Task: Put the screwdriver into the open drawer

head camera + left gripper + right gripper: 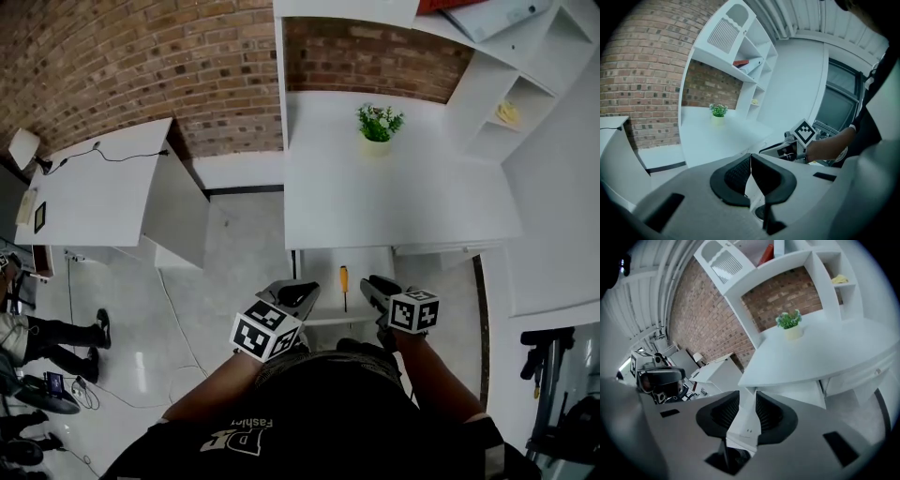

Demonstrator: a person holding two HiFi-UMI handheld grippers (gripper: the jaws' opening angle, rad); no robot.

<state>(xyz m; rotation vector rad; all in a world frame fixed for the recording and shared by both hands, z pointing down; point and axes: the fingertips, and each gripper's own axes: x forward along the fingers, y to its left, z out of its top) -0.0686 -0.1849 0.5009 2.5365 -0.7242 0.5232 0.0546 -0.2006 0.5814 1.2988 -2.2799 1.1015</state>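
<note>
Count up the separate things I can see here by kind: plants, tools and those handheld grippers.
Potted plant: 1
Screwdriver: 1
Grippers: 2 (left gripper, right gripper)
Total: 4

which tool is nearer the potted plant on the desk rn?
Right. In the head view the right tool sits almost straight below the potted plant; the left tool is about as far back from it but offset to the left.

One screwdriver (343,284), one drawer (366,267), one potted plant (379,124)
</note>
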